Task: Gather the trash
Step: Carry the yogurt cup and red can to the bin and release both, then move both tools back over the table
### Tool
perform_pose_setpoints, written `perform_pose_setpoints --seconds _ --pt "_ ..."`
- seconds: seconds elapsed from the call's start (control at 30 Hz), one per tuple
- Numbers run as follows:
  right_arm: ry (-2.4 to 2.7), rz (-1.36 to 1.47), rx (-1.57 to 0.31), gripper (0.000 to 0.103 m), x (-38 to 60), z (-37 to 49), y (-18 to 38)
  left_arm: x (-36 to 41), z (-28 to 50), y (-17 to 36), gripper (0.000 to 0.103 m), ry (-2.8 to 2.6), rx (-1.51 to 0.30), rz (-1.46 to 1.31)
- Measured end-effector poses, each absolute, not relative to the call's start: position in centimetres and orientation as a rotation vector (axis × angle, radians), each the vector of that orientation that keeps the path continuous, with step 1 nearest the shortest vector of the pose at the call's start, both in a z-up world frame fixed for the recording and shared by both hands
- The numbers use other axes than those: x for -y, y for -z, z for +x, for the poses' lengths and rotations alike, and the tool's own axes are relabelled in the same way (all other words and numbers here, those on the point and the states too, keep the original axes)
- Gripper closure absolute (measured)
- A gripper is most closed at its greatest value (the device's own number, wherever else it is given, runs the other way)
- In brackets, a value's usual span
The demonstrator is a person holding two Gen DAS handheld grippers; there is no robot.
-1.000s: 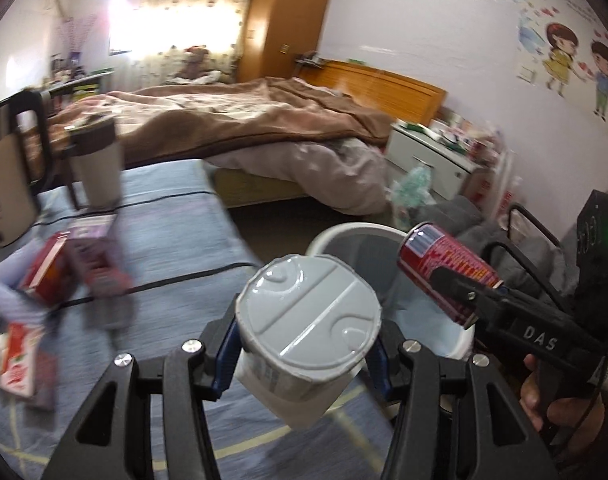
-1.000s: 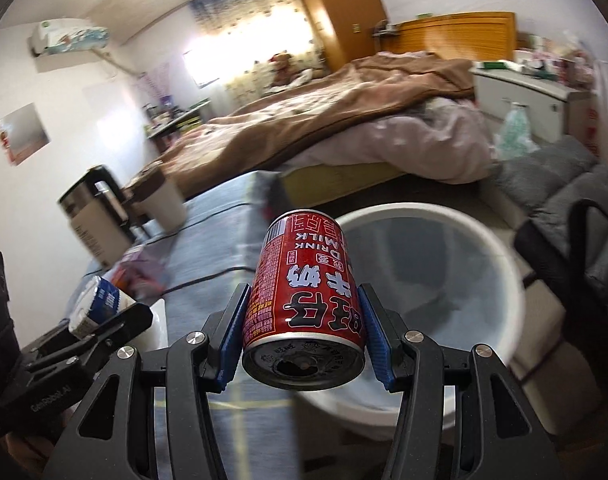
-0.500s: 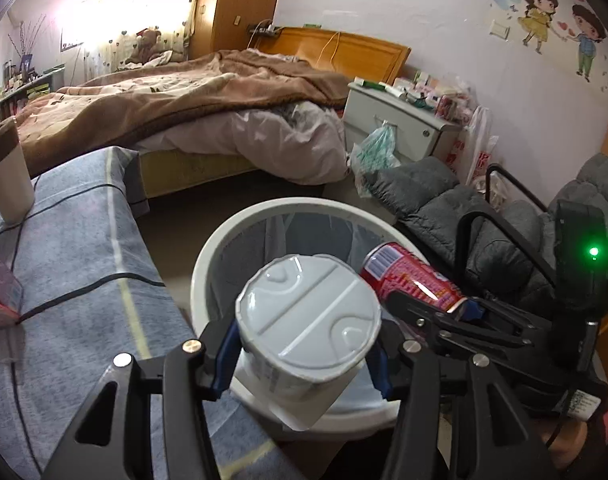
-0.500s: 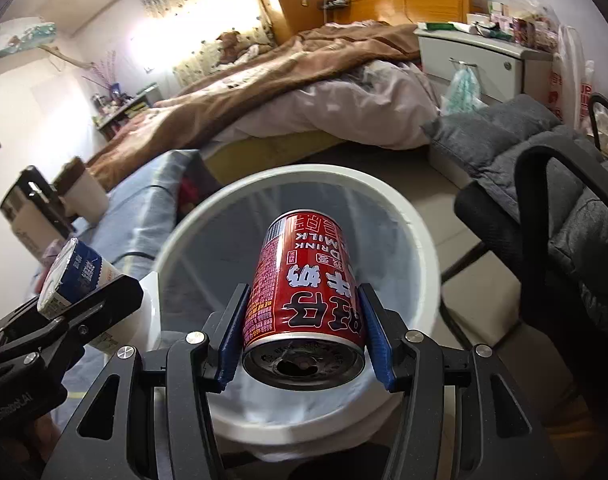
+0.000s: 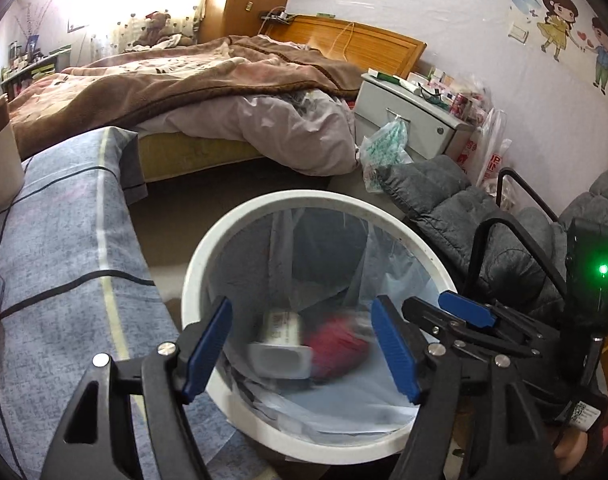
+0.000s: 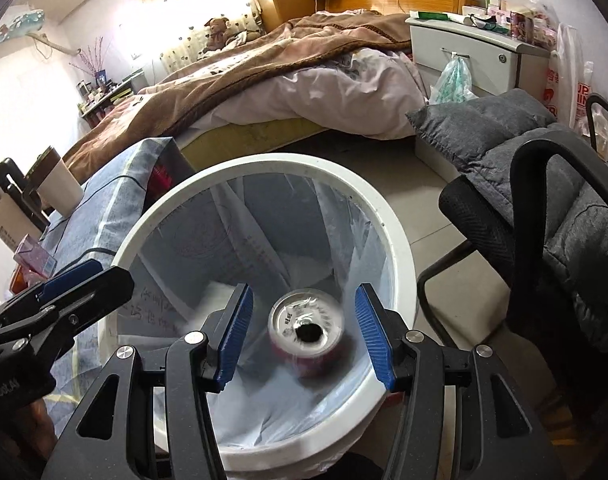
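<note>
Trash lies in the white bin, which is lined with a clear plastic bag and sits below both tongs. In the left wrist view a white cup rests on its side at the bottom of the bag, blurred, with a red can touching it on the right; both show in the gap between the blue pads, well beyond them and not touched by them. The left gripper is over the near rim, its jaws opening with nothing between the pads. The right gripper shows just to its right, over the rim's right side.

In the right wrist view the can is seen from its silver top with the drinking hole, blurred, down inside the bag beyond the pads. The right gripper is spread, its pads apart from the can on both sides. The left gripper enters from the left, just beside the bin's rim.

To the left of the tongs lies a blue-grey cloth with a dark cable across it. To the right stands a chair with a grey cushion. Beyond the bin is a bed with a brown blanket.
</note>
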State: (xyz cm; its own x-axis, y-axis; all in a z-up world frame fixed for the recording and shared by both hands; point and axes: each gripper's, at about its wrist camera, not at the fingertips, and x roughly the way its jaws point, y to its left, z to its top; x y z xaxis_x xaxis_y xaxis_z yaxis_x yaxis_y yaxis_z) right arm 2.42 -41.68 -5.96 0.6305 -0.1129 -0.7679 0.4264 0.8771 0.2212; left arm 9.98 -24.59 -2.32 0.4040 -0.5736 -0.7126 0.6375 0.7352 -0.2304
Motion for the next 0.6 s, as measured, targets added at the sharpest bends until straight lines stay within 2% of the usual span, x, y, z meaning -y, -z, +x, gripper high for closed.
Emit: perform_pose_setpoints --seconds 0.3,0.6 --pt "0.306 0.417 -0.795 0.049 40.3 1.7 4.4 21.6 9.4 1.4 0.029 0.722 -0.850 0.068" --pt "0.266 0.358 -0.715 0.049 36.6 1.3 2.0 15.1 8.5 -0.4 0.029 0.587 -0.781 0.048"
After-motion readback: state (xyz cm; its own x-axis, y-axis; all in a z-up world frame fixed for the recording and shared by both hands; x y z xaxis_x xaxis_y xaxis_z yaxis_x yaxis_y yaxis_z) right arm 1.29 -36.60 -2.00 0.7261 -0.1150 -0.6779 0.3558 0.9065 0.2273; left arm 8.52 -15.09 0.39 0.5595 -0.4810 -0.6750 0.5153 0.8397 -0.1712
